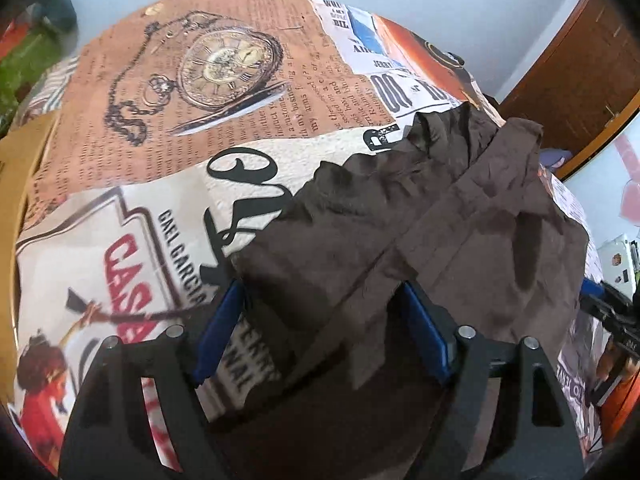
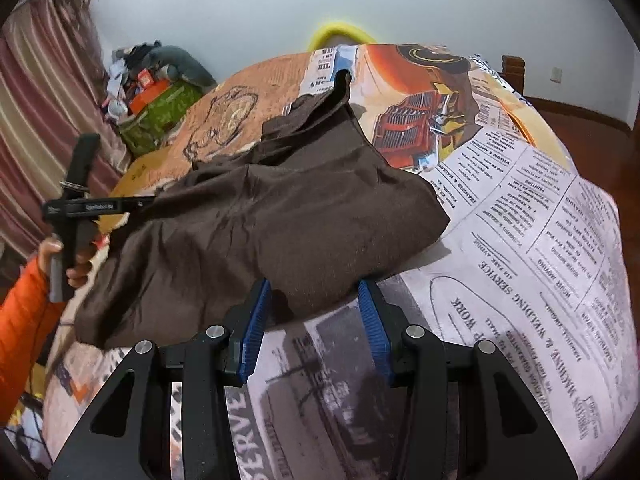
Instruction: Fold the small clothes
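A small dark brown garment (image 1: pixel 420 224) lies crumpled on a table covered with a newspaper-print cloth (image 1: pixel 120 216). My left gripper (image 1: pixel 320 312) is open, its blue pads on either side of the garment's near edge, and part of the fabric hangs down between them. In the right wrist view the same garment (image 2: pixel 280 216) lies in a heap. My right gripper (image 2: pixel 316 300) is open, its blue fingers (image 2: pixel 256 320) on either side of the garment's near corner. The left gripper's handle (image 2: pixel 76 208) shows at the garment's far left edge, held by a hand in an orange sleeve.
A green box (image 2: pixel 160 112) with clutter stands beyond the table on the left, by a striped curtain (image 2: pixel 36 112). A yellow chair back (image 2: pixel 340 32) rises behind the table's far edge. A wooden door (image 1: pixel 576 80) stands at the right.
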The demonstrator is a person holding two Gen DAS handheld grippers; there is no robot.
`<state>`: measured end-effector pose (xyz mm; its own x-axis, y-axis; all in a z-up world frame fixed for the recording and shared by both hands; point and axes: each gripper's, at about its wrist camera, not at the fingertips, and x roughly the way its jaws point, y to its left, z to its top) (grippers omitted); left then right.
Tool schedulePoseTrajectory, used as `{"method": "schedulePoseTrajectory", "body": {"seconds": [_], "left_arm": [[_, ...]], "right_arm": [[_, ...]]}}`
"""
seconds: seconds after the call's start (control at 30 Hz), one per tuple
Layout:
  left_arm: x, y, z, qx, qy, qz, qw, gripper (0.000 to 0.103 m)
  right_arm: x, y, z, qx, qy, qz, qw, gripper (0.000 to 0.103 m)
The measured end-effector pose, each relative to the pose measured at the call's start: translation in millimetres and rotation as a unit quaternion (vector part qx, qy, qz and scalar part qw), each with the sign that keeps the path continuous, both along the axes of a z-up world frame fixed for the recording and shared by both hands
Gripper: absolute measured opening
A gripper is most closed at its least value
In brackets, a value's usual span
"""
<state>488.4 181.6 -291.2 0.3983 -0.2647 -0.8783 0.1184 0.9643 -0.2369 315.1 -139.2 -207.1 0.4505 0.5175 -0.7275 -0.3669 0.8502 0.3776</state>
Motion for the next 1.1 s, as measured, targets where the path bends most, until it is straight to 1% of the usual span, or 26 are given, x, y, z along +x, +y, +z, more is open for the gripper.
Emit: {"method": "schedulePoseTrajectory", "body": {"seconds": [0.07,0.1,0.13,0.17,0.2,0.23,0.3,0.37,0.5,0.6,0.7,0.83,0.87,0.97,1.1], "left_arm": [[7,-3,-7,0.008,0.011,-0.001,0.9999,0.070],[9,-2,-9,0.000,0.014,0.002,0.9999,0.061],[9,0,-8,-0.012,0.012,0.007,0.9998,0.047],[8,1,-6,-0.015,0.008,0.012,0.9998,0.039],[8,2,-5,-0.014,0.006,0.014,0.9998,0.021],[7,3,-3,-0.007,0.004,0.017,0.9998,0.014],[-2,3,1,0.011,0.003,0.021,0.9997,0.011],[-19,4,6,0.027,0.007,0.027,0.9992,0.011],[-56,13,14,0.025,0.024,0.060,0.9976,0.010],[-88,16,21,0.010,0.037,0.081,0.9959,0.010],[-116,10,28,-0.002,0.048,0.085,0.9952,0.010],[-149,-11,27,-0.014,0.066,0.087,0.9940,0.010],[-156,-16,25,-0.023,0.072,0.087,0.9934,0.010],[-169,-31,21,-0.054,0.081,0.094,0.9907,0.010],[-179,-49,24,-0.073,0.079,0.095,0.9896,0.010]], "right_arm": [[-2,0,-1,0.010,0.001,-0.003,1.000,0.042],[-3,-1,-1,0.011,0.000,-0.004,1.000,0.042],[-3,0,-1,0.011,0.001,-0.002,1.000,0.042],[-3,0,0,0.011,0.001,-0.001,1.000,0.042],[-3,0,0,0.010,0.003,0.001,1.000,0.042],[-4,0,1,0.011,0.004,0.001,1.000,0.042],[-5,-1,1,0.012,0.008,0.002,1.000,0.042],[-8,0,2,0.009,0.009,0.003,1.000,0.042],[-17,1,6,0.002,0.008,0.013,1.000,0.042],[-25,4,10,-0.003,0.009,0.022,1.000,0.042],[-36,8,18,-0.008,0.004,0.034,0.999,0.042],[-49,11,25,-0.008,0.009,0.046,0.999,0.042],[-51,11,26,-0.011,0.009,0.048,0.999,0.042],[-63,12,28,-0.020,0.009,0.056,0.998,0.042],[-77,10,28,-0.038,0.012,0.062,0.997,0.042]]}}
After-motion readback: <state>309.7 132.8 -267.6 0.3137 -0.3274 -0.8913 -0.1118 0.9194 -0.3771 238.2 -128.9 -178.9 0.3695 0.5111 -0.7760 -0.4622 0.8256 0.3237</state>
